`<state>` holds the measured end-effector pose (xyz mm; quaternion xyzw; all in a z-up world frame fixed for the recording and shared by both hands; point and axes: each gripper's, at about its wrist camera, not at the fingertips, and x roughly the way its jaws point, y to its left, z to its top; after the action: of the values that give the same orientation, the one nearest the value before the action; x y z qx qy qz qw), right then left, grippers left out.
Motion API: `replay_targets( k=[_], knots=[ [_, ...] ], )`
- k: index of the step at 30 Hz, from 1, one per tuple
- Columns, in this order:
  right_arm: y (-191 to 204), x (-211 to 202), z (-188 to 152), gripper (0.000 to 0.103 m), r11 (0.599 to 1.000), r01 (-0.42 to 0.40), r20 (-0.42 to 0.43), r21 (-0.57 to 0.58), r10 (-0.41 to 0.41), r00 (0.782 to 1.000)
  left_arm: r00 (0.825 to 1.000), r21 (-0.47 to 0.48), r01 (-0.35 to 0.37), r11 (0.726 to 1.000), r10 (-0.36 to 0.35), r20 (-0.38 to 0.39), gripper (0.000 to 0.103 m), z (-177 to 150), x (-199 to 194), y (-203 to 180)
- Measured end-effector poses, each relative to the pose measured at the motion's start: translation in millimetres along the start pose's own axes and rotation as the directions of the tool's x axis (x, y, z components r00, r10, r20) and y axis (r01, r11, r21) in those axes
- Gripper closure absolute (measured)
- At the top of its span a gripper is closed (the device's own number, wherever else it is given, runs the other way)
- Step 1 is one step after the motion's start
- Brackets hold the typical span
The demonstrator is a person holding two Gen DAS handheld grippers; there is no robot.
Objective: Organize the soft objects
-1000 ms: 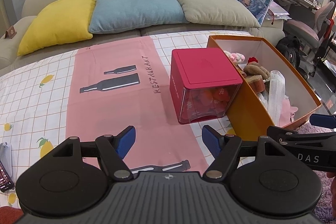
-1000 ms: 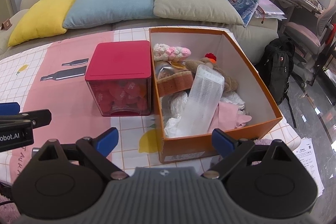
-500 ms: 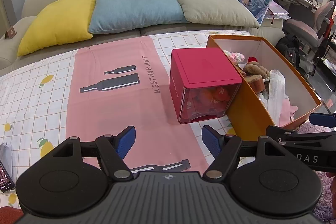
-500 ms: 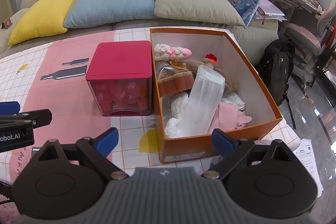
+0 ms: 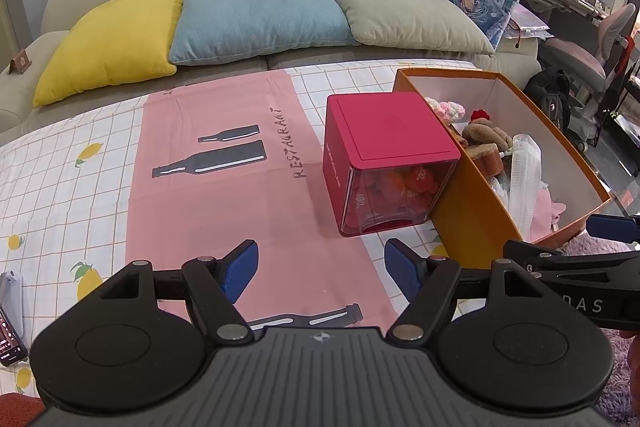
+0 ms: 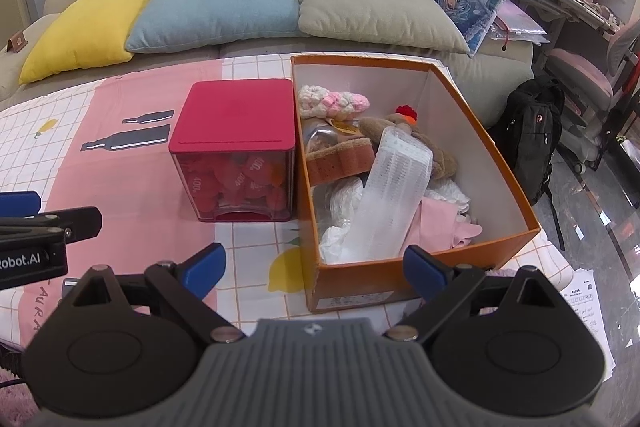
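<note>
An orange cardboard box [image 6: 480,131] [image 5: 468,203] stands open on the table at the right. It holds soft things: a pink-and-white knitted piece [image 6: 332,101], a brown plush toy [image 6: 436,155], a clear bubble-wrap roll [image 6: 396,195], a pink cloth [image 6: 444,219] and white plastic bags [image 6: 344,199]. A red-lidded box [image 6: 236,147] [image 5: 388,163] of red soft pieces stands against its left wall. My left gripper [image 5: 320,269] is open and empty above the tablecloth. My right gripper [image 6: 316,269] is open and empty at the box's near wall.
The tablecloth [image 5: 224,187] is pink with bottle prints and a checked border. A sofa with yellow [image 5: 112,43], blue [image 5: 260,15] and grey [image 5: 404,11] cushions lies behind. A phone [image 5: 8,323] is at the left edge. A black backpack [image 6: 532,131] and chair stand to the right.
Almost nothing has changed. Both grippers stay open; the right view has crept very slightly.
</note>
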<state>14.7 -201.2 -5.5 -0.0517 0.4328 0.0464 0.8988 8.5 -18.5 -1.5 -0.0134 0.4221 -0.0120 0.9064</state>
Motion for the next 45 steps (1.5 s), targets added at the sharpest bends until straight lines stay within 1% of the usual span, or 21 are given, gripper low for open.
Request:
replay_targets(
  k=[45],
  knots=[
    [1.4,-1.6,-1.3,0.009,1.000,-0.012,0.001,-0.022,0.012,1.000,0.999,0.004,0.041,0.999,-0.041,0.019,0.019,-2.3,-8.0,-3.4]
  ],
)
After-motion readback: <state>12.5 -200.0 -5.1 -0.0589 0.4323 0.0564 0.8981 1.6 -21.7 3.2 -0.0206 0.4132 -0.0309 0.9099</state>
